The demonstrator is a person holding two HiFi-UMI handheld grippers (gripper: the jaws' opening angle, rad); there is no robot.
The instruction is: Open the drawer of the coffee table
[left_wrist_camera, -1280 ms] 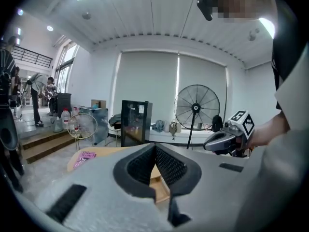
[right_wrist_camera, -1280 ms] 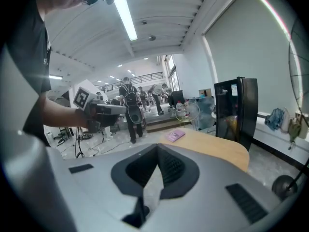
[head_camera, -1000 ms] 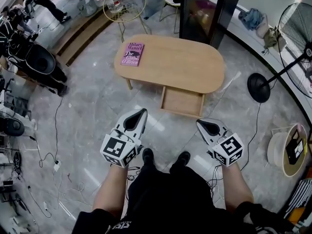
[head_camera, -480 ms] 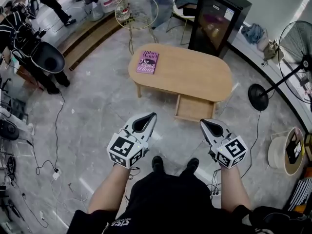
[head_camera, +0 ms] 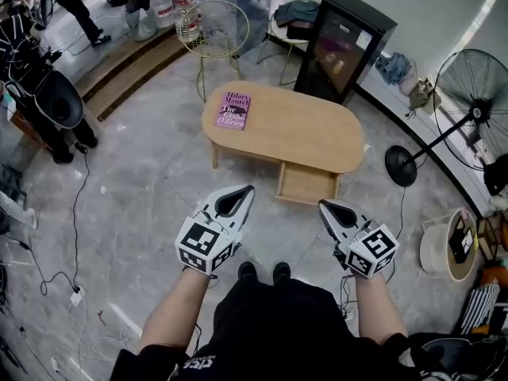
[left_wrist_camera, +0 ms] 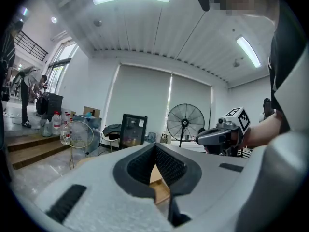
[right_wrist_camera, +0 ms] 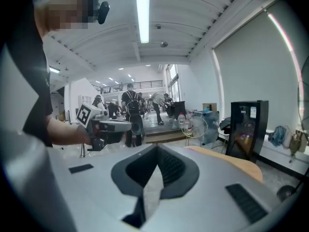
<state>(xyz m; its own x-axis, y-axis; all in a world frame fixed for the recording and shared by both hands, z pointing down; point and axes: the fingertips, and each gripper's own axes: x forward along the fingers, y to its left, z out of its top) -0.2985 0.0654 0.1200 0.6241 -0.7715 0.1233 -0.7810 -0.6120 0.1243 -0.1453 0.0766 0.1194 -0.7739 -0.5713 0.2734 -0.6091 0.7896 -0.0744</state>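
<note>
An oval light-wood counter (head_camera: 317, 129) is seen. Its shallow wooden drawer (head_camera: 305, 185) is drawn out at the near long edge, with nothing visible inside. The left tongs (head_camera: 238, 197) and the right tongs (head_camera: 332, 211) are held pressed together, empty, well apart from it. If pulled further, the drawer could be dragged off its runners.

A purple book (head_camera: 235, 109) lies flat, black fridge (head_camera: 343, 48) and fan (head_camera: 475, 105) beyond.

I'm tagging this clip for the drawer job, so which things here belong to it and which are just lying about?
Belong to the job: coffee table, its drawer (standing pulled out), left hand-held gripper, right hand-held gripper, both shut and empty.
Lying about: purple book on the table, standing fan, black cabinet, wire chair.
</note>
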